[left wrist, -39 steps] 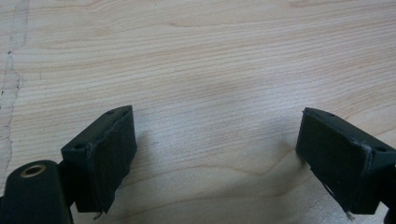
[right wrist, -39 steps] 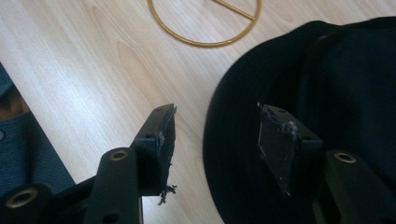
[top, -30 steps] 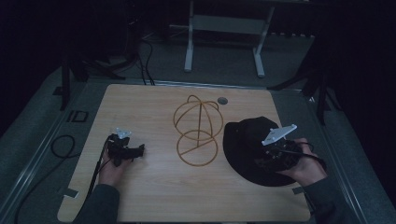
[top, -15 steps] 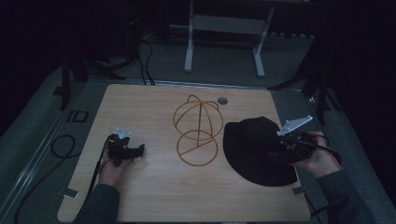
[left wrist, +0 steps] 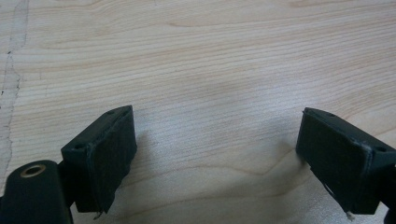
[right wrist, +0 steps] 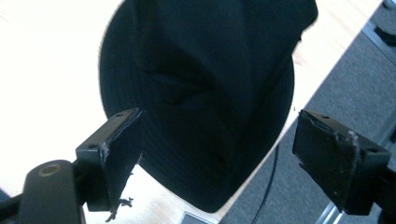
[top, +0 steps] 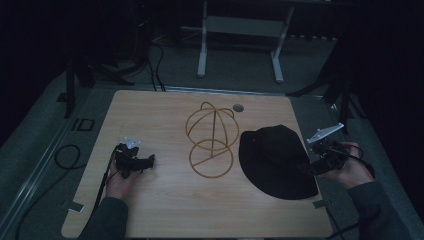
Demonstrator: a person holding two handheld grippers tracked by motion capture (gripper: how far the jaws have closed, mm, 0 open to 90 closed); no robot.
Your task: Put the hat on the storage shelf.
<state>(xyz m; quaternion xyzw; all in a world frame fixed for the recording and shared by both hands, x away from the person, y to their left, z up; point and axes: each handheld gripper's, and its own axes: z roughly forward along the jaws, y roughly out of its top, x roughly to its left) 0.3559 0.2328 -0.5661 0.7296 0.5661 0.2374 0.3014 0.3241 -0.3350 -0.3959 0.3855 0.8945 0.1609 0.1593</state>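
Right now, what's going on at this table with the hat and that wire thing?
A person sits at a wooden table with a handheld gripper in each hand. The right gripper is at the right edge of a black hat lying flat on the table; its jaws have just been opening and stand wide apart, gripping nothing. The left gripper rests on bare wood, jaws open. A wire hat stand sits in the middle, with nothing on it.

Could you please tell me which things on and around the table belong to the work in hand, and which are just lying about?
Part of the work:
- black hat, lying on the table
- right gripper, jaws just opened, at the hat's brim
- wire hat stand, probably where the hat goes

Lying about:
- left gripper, open, resting on the bare wood
- grey metal frame behind the table
- cables on the floor
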